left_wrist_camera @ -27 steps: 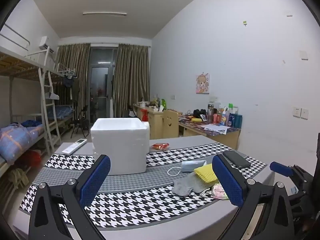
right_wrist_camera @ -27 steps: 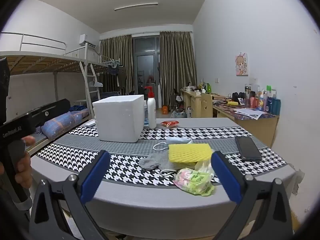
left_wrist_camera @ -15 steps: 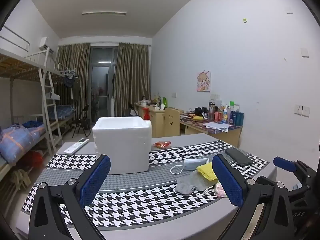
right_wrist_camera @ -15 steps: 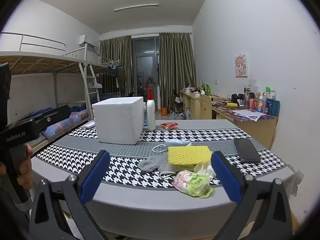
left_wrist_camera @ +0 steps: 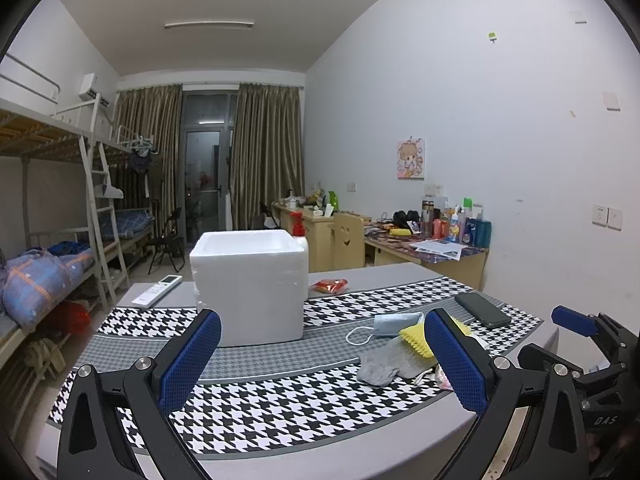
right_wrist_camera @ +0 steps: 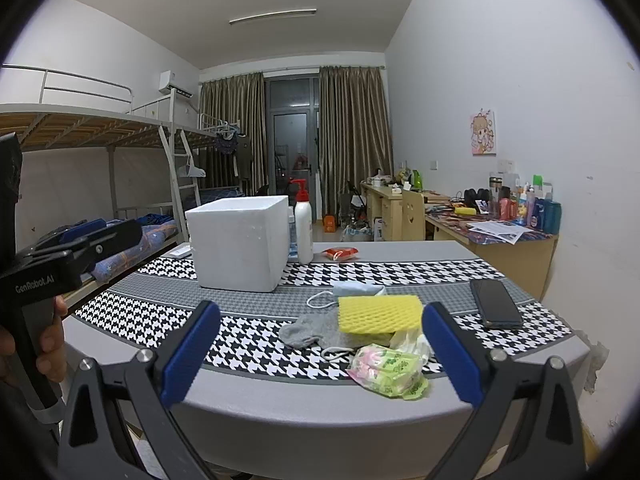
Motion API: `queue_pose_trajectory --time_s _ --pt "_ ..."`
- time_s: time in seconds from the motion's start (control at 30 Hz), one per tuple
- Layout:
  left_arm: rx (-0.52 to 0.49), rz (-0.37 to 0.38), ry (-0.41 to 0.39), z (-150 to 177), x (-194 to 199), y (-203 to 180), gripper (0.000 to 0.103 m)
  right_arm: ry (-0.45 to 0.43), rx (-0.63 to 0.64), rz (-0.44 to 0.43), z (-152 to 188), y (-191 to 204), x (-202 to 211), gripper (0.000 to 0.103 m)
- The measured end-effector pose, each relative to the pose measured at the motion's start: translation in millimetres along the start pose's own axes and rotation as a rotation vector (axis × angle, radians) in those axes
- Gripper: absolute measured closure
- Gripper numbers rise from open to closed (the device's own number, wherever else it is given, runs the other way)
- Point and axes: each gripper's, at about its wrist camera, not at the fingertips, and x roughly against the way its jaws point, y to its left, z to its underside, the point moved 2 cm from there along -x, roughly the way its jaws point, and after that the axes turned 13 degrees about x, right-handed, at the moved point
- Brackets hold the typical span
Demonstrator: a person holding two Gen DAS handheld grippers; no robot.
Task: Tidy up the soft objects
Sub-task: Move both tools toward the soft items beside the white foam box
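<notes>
A grey counter (right_wrist_camera: 400,412) with rounded edges carries a black-and-white houndstooth cloth (right_wrist_camera: 256,344) banded with finer grey check. The left gripper (left_wrist_camera: 322,354) and the right gripper (right_wrist_camera: 320,348) each hover at the near edge with blue, mesh-textured pads spread as wide as they go, and neither has hold of anything. The soft objects lie in a loose pile on the right half of the cloth: a limp grey knit sock (right_wrist_camera: 316,330), a yellow foam sponge (right_wrist_camera: 378,314) with a ridged waffle surface resting on the sock's edge, a pale blue pleated face mask (right_wrist_camera: 356,290) with a white ear loop just behind it, and a crinkled clear plastic packet (right_wrist_camera: 390,370) printed in green and pink lying nearest the counter edge; its print is too small to read. To the left of the pile stands a square white styrofoam box (right_wrist_camera: 238,246), open-topped, with a grainy surface. A white pump bottle (right_wrist_camera: 303,228) with a red top stands just beside the box's far side, and a small red snack packet (right_wrist_camera: 340,253) lies near it. A black smartphone (right_wrist_camera: 495,303) lies flat at the right. A white remote control (left_wrist_camera: 158,290) rests at the far left. In the right wrist view a hand (right_wrist_camera: 44,350) grips the black handle of the left gripper, which reads "GenRobot.AI"
</notes>
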Motion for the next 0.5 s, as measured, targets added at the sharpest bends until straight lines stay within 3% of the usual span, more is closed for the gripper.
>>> queue_pose_trajectory --time_s 0.5 --pt "-0.007 -0.010 0.004 1.3 -2.4 1.2 0.001 0.000 -0.003 0.004 0.3 -1.2 0.2 0.001"
